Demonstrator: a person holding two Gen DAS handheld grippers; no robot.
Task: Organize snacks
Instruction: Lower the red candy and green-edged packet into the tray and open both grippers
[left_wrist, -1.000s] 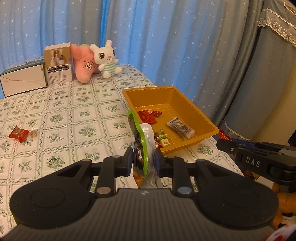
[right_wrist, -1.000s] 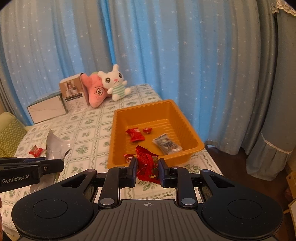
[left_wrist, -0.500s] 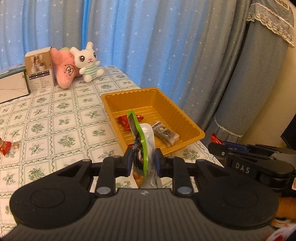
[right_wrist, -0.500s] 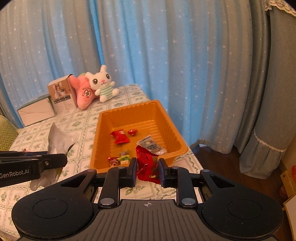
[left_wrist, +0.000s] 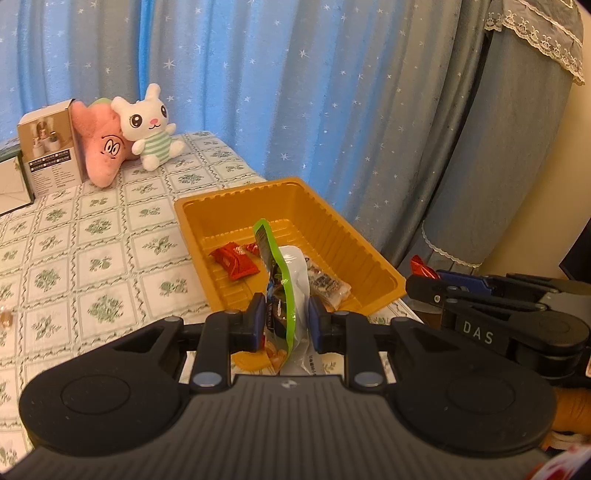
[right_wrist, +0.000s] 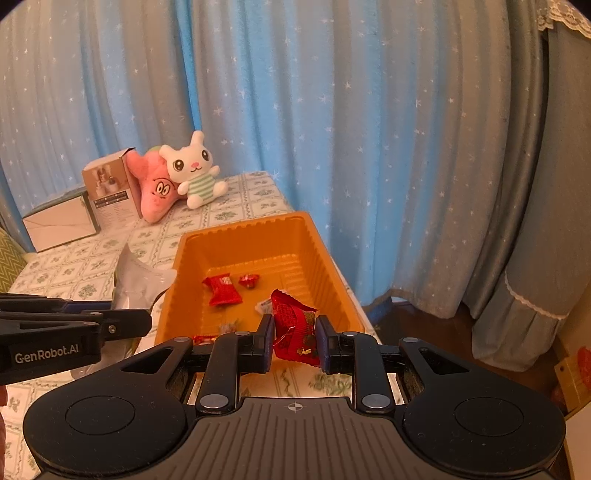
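An orange tray (left_wrist: 332, 218) (right_wrist: 325, 251) sits at the table's right edge with several small snacks inside, among them a red packet (left_wrist: 234, 260) (right_wrist: 221, 291). My left gripper (left_wrist: 286, 319) is shut on a green-and-white snack pouch (left_wrist: 284, 291), held upright just short of the tray's near end. My right gripper (right_wrist: 294, 334) is shut on a red snack packet (right_wrist: 295, 325), held above the tray's near end. The left gripper also shows at the left of the right wrist view (right_wrist: 122, 326), with the pouch's white back (right_wrist: 140, 284) beside the tray.
A pink star plush (left_wrist: 103, 147), a white bunny plush (left_wrist: 147, 125) and two boxes (left_wrist: 48, 147) stand at the table's far end. Blue starred curtains (left_wrist: 295, 92) hang behind and to the right. The table's right edge runs along the tray.
Both grippers have moved forward toward the tray, each still holding its snack. The tray now sits closer and more central in both views.
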